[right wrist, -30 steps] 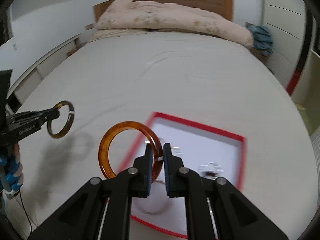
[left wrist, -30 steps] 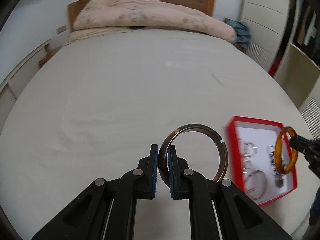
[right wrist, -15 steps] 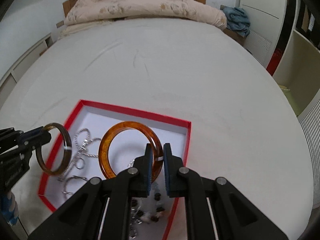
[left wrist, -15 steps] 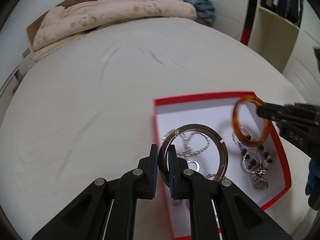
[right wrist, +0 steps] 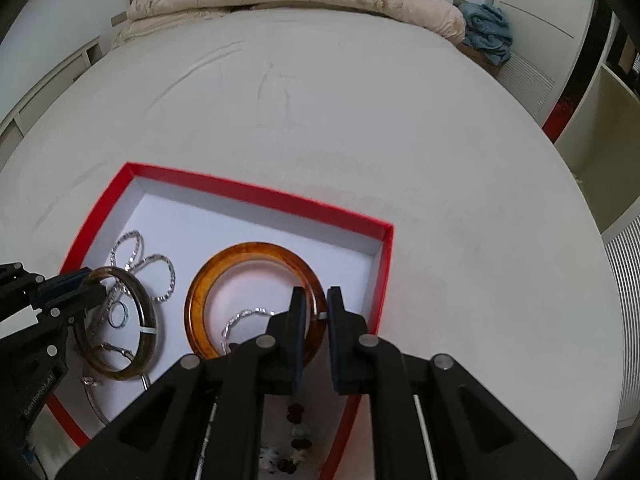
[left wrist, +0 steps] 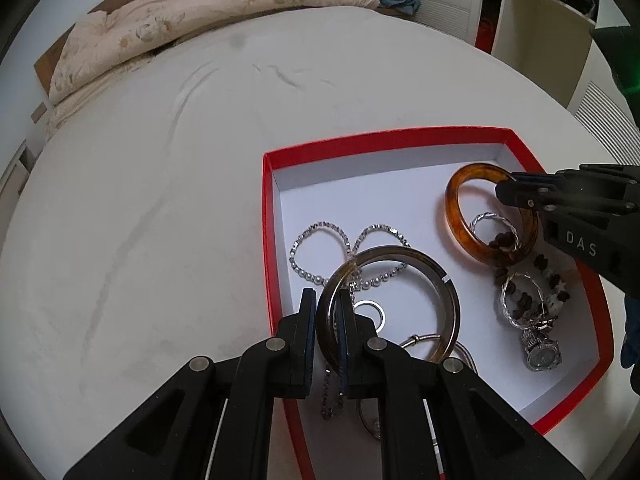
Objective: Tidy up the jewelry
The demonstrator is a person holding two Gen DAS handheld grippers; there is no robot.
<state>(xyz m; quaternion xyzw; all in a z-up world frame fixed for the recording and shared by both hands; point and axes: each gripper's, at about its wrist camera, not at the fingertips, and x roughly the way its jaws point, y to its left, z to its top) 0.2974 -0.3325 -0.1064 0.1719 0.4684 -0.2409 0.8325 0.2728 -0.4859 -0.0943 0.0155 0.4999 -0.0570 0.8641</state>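
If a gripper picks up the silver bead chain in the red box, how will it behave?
The silver bead chain will probably hang limp, since it lies in loose loops. It may snag: the dark bangle in the left gripper hangs over it. It looks thin, so likely light.

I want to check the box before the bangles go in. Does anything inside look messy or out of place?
Yes. In the red box the silver chain bracelets lie looped over each other, and the dark bead bracelet, thin silver rings and a watch are heaped together at one side. Nothing looks broken or spilled outside.
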